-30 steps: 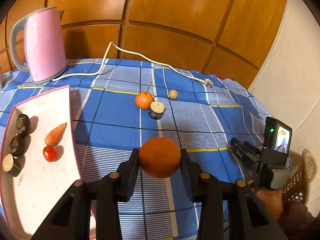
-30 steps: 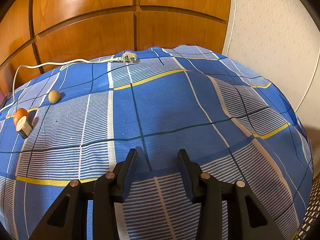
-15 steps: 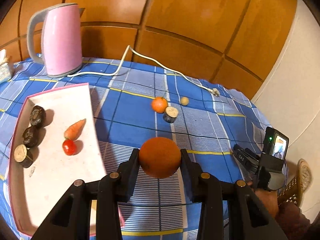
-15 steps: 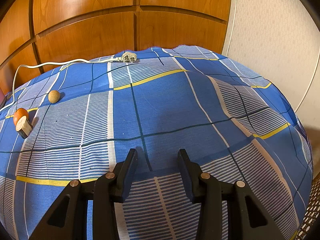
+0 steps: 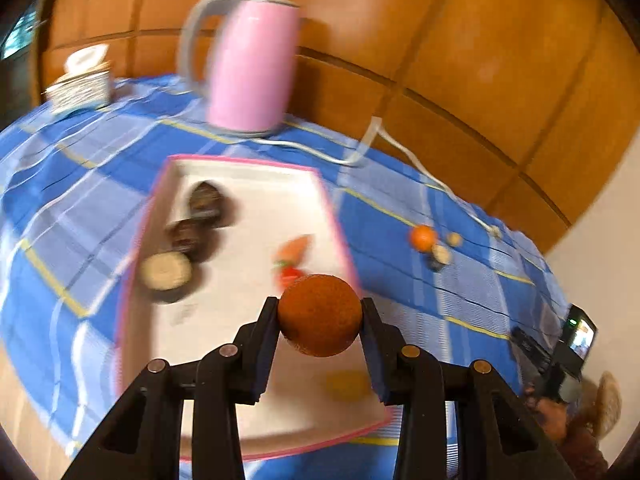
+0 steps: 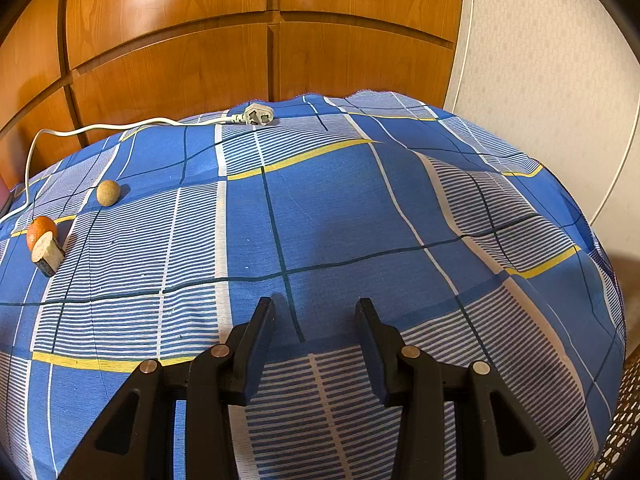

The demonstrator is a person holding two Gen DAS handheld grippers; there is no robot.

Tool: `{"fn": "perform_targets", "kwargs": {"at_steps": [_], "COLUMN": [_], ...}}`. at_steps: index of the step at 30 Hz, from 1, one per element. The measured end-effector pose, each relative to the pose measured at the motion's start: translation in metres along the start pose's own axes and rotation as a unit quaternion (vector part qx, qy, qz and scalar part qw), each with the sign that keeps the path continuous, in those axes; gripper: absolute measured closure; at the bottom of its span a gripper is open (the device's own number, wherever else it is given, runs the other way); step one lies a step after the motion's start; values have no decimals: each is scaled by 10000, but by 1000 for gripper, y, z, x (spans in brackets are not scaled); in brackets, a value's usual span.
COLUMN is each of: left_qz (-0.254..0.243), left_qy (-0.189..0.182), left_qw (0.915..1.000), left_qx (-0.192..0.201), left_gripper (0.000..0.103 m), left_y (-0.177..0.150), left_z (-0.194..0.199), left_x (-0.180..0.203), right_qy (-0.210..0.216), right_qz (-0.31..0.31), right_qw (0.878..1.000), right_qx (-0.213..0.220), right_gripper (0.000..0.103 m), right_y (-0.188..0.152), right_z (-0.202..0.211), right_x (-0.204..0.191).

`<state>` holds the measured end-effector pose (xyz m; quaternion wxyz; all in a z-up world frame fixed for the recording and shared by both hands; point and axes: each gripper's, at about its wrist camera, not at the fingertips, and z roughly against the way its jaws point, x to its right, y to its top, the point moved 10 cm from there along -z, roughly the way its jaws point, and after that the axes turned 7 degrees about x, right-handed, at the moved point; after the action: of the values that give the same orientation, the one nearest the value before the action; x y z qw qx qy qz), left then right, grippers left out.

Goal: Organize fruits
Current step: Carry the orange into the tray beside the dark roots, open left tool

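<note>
My left gripper (image 5: 320,314) is shut on a large orange (image 5: 319,314) and holds it above the near right part of a white tray with a pink rim (image 5: 248,200). On the tray lie dark round pieces (image 5: 196,216), a carrot (image 5: 294,248) and a small red tomato (image 5: 286,274); the view is blurred. A smaller orange (image 5: 422,237) (image 6: 40,229), a cut dark-skinned piece (image 6: 47,253) and a small tan ball (image 6: 108,192) lie on the blue checked cloth. My right gripper (image 6: 315,312) hovers open over bare cloth, nothing between its fingers.
A pink kettle (image 5: 250,68) stands behind the tray, its white cord running to a plug (image 6: 258,115). A stack of dishes (image 5: 80,84) sits at the far left. Wooden panels close off the back. The other gripper's camera (image 5: 576,340) shows at the right edge.
My left gripper has swung left with the orange, from over the bare cloth to over the tray. The right gripper has stayed still.
</note>
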<state>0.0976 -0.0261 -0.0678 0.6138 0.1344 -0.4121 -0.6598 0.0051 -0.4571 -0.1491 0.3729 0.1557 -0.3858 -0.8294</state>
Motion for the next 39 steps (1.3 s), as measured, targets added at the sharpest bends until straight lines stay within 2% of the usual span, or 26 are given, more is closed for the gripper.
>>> {"fn": "perform_targets", "kwargs": {"at_steps": [7,10,14,22,34,39], "left_qz": [716,921,959,756,-52,-242], "left_qy": [459,542,531,486,432,587], "left_qw": [9964,9943,9940,9959,9990,9980], "left_qx": [-4,-7,30,-23,59,2], "left_gripper": [63,63,63,63,63,63], "left_y": [-11,-13,-11,-9,41,53], "left_z": [13,14,13,5,-43,-69], "left_x": [-65,-79,-82,-70,-44,-49], "right_qy": [-2,-4,-7,-21,-49,-64], "right_qz": [0,4,7,25,54,72], "right_qw": [10000,10000,10000,10000,10000,10000], "right_qx": [0,1,1,3,2,2], "right_gripper": [61,61,61,61,61,61], "right_y": [0,0,0,0,0,0], "right_z": [0,0,0,0,0,0], "right_x": [0,0,0,0,1,1]}}
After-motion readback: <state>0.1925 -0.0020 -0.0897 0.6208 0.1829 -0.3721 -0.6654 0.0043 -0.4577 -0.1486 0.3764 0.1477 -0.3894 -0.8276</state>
